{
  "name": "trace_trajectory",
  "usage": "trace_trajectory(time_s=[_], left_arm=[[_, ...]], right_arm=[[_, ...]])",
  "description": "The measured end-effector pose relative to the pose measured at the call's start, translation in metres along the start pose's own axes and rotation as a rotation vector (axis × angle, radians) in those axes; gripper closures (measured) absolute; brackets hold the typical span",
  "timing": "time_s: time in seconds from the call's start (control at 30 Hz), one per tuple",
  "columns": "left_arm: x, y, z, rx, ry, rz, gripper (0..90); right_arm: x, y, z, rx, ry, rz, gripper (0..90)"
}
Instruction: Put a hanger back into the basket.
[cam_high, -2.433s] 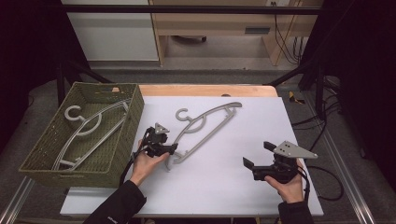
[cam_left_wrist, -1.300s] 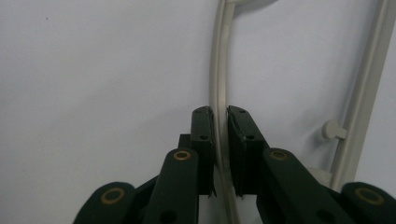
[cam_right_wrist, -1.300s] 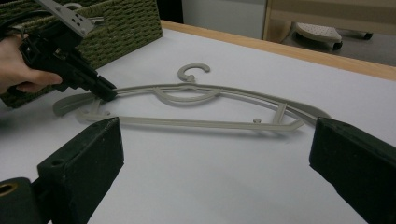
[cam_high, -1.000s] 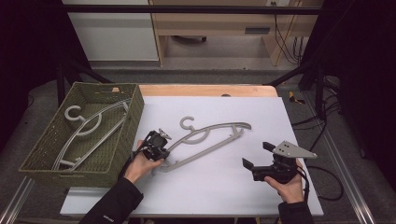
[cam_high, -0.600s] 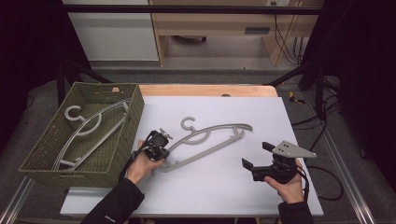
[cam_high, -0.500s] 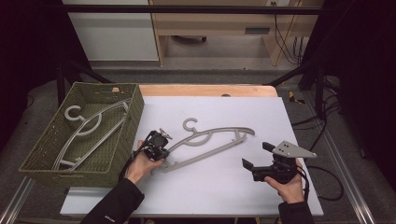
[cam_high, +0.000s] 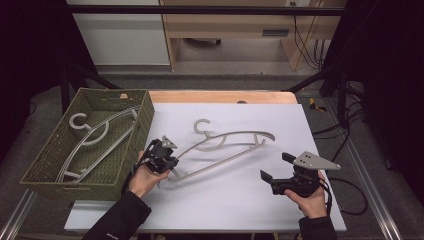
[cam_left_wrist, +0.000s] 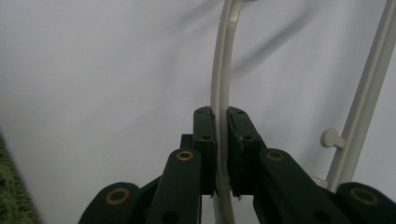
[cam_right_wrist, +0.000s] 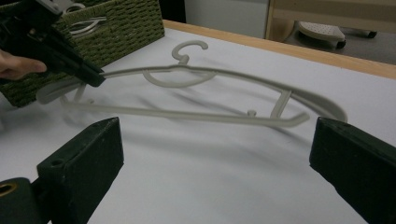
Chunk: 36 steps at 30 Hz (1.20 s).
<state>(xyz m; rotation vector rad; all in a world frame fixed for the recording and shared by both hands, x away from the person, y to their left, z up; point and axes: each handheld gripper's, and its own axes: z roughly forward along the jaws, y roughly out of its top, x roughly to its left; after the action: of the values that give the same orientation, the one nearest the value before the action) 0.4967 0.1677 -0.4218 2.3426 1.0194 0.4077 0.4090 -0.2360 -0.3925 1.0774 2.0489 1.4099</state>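
Left gripper (cam_high: 167, 161) is clamped on the left end of the grey hanger (cam_high: 225, 150); in the left gripper view the two black jaws pinch the hanger's thin arm (cam_left_wrist: 221, 116) between them. Going by size: white table top (cam_high: 225, 205) spans the scene. Green woven basket (cam_high: 47, 165) sits at the table's left edge, near the left gripper, with a second hanger (cam_high: 95, 140) lying inside it. Held hanger stretches from the left gripper rightward across mid-table, hook (cam_high: 202, 125) toward the far side; its shadow lies apart from it in the right gripper view, so the right end appears raised. Right gripper (cam_high: 278, 172) sits near right, jaws wide apart, holding nothing, well apart from the hanger.
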Motion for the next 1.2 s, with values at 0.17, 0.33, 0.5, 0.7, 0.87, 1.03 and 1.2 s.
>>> trace_trajectory(time_s=[0.17, 0.33, 0.5, 0.7, 0.87, 1.03, 1.2], left_arm=[[0.003, 0.001, -0.018, -0.043, 0.015, -0.02, 83.0], [0.005, 0.002, -0.034, -0.074, 0.022, -0.021, 83.0], [0.003, 0.003, -0.05, -0.108, 0.027, -0.014, 83.0], [0.006, 0.004, -0.073, -0.139, 0.046, 0.007, 83.0], [0.01, 0.003, -0.088, -0.172, 0.053, -0.003, 82.9], [0.016, 0.001, -0.102, -0.178, 0.074, 0.011, 82.9], [0.02, 0.0, -0.113, -0.201, 0.085, -0.001, 83.0]], right_arm=[[0.0, -0.001, 0.0, 0.004, -0.002, -0.003, 3.2], [-0.001, -0.001, 0.0, 0.002, -0.006, 0.002, 3.2], [-0.003, -0.001, -0.001, -0.001, -0.014, 0.003, 2.9], [-0.004, -0.001, -0.002, -0.003, -0.023, 0.009, 2.5], [-0.005, -0.002, -0.003, -0.009, -0.028, 0.015, 2.4], [-0.004, -0.002, -0.002, -0.005, -0.028, 0.011, 2.3], [-0.005, -0.002, -0.002, -0.008, -0.03, 0.014, 2.3]])
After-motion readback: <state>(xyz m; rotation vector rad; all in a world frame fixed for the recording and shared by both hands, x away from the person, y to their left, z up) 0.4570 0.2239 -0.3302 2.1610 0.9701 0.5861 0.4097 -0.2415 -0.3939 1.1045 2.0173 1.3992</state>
